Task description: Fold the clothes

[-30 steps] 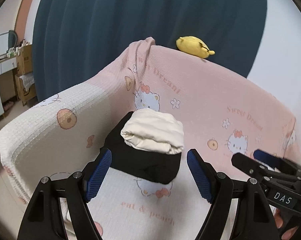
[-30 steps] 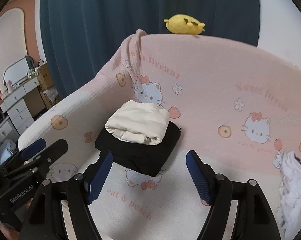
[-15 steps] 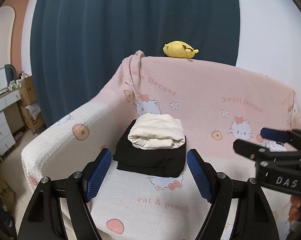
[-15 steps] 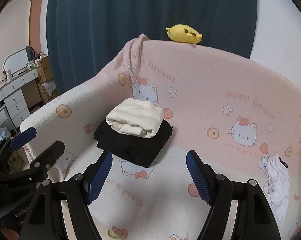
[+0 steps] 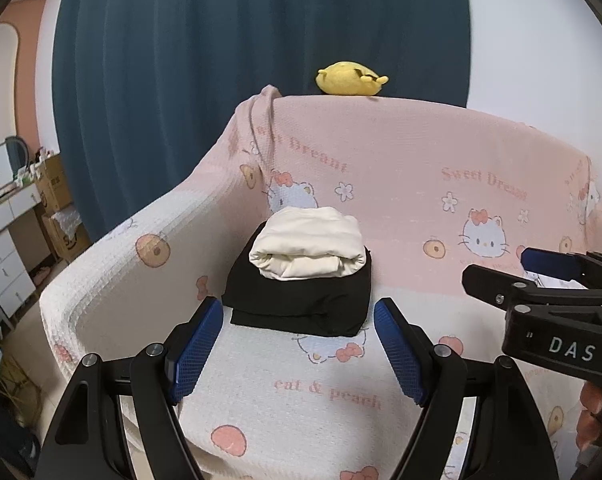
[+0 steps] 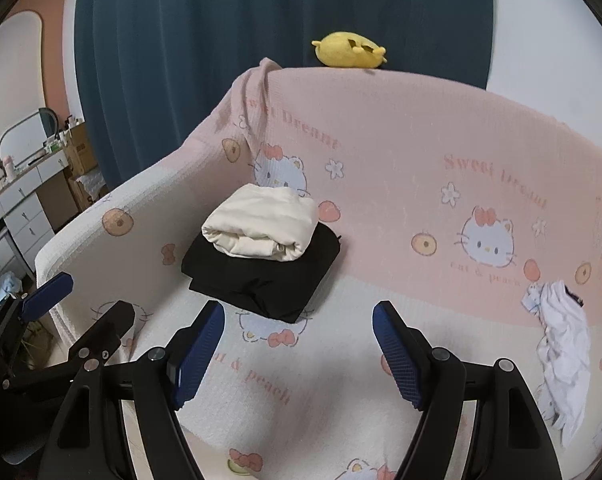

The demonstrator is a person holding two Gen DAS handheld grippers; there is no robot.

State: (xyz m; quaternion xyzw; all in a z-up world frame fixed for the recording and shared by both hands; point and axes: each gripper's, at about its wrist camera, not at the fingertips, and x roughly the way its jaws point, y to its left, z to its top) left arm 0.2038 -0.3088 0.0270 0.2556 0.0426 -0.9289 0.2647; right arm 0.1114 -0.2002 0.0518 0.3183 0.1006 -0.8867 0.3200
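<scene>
A folded cream garment (image 5: 307,242) (image 6: 261,226) rests on a folded black garment (image 5: 301,300) (image 6: 261,276) at the back left of the sofa seat. A crumpled white garment (image 6: 563,344) lies at the seat's right side against the backrest. My left gripper (image 5: 299,352) stands open just short of the stack, nothing between its blue pads. My right gripper (image 6: 299,350) is open too, over the bare seat to the right of the stack; it also shows at the right edge of the left wrist view (image 5: 541,276).
The sofa wears a pink-and-white cat-print cover (image 5: 401,184) (image 6: 401,168). A yellow plush toy (image 5: 351,79) (image 6: 349,50) sits on top of the backrest before a dark blue curtain (image 5: 241,40). White drawers and cardboard boxes (image 6: 33,196) stand at the far left.
Both grippers have drawn back from the stack, which now looks smaller and farther. The left wrist view has levelled out. Both stay open.
</scene>
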